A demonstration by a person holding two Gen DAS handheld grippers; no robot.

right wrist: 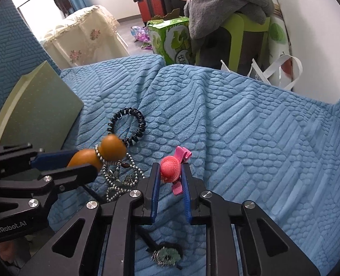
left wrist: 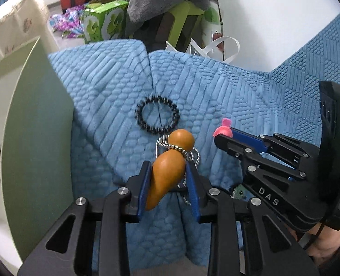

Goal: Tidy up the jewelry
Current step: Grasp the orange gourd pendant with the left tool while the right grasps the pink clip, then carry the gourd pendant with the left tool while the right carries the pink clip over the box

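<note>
Left claw [left wrist: 167,177] clenched on orange gourd [left wrist: 167,170] with bead chain [right wrist: 117,174]; right claw [right wrist: 170,177] grips pink hat clip [right wrist: 170,168]; black bracelet [left wrist: 157,114] on blue blanket [left wrist: 227,92]

light: bright, even, soft shadows | source: glare from window [right wrist: 29,2] upper left in right wrist view | blur: orange gourd pendant [right wrist: 112,148] motion-smeared | edges: fisheye bending, dark vignette corners

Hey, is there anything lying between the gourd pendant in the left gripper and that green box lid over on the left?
Nothing visible. The left gripper holds the orange gourd pendant, and only bare blue blanket lies between it and the green lid. The black coil bracelet sits farther ahead, off that line.
</note>
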